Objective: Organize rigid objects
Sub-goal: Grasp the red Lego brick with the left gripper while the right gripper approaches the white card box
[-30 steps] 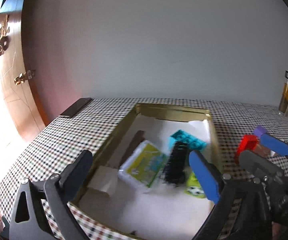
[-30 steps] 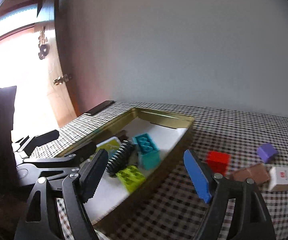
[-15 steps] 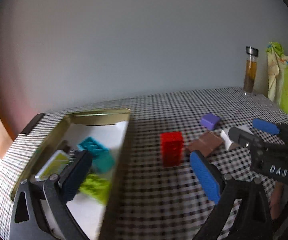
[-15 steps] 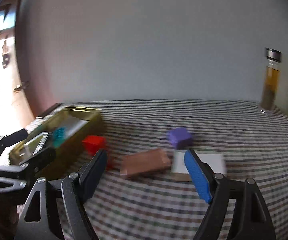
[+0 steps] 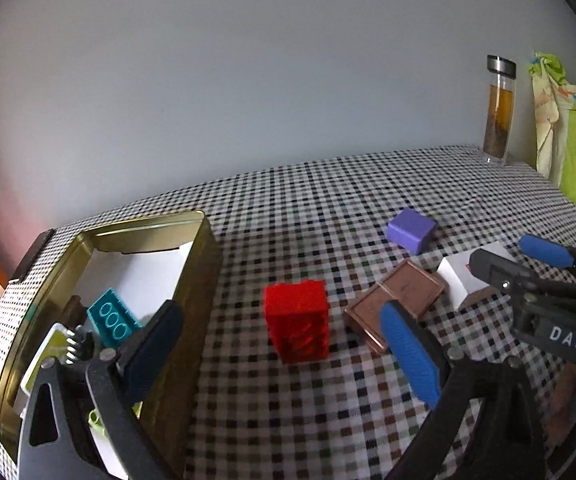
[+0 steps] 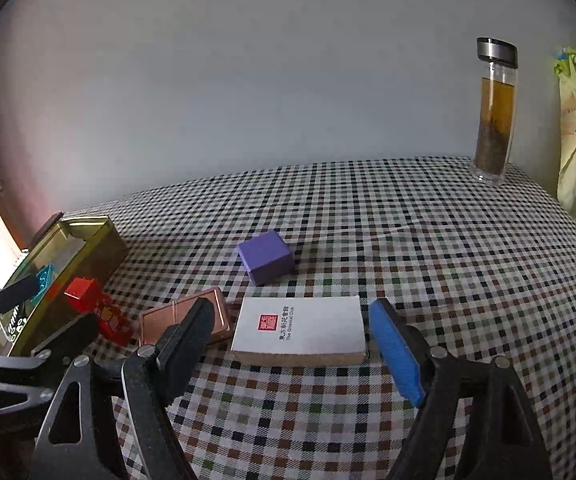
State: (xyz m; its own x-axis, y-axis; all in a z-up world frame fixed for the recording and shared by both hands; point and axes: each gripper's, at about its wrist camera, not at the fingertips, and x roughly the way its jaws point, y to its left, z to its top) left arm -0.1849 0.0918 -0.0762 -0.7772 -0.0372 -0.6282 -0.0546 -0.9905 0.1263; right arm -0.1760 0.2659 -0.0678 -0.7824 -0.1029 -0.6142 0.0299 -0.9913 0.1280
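Right gripper (image 6: 292, 344): jaws apart, just been opening, nothing clamped; white box (image 6: 300, 330) lies in the gap at frame centre. Left gripper (image 5: 284, 350): jaws apart, empty, red brick (image 5: 297, 320) beyond them. Brown box (image 5: 396, 304) right of brick. Purple cube (image 6: 265, 257) further back. Gold tin (image 5: 200, 264) at left edge holds teal brick (image 5: 112, 318).

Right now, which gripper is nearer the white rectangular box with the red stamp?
Right. The right gripper frames the white box between its open fingers; the left gripper faces the red brick instead.
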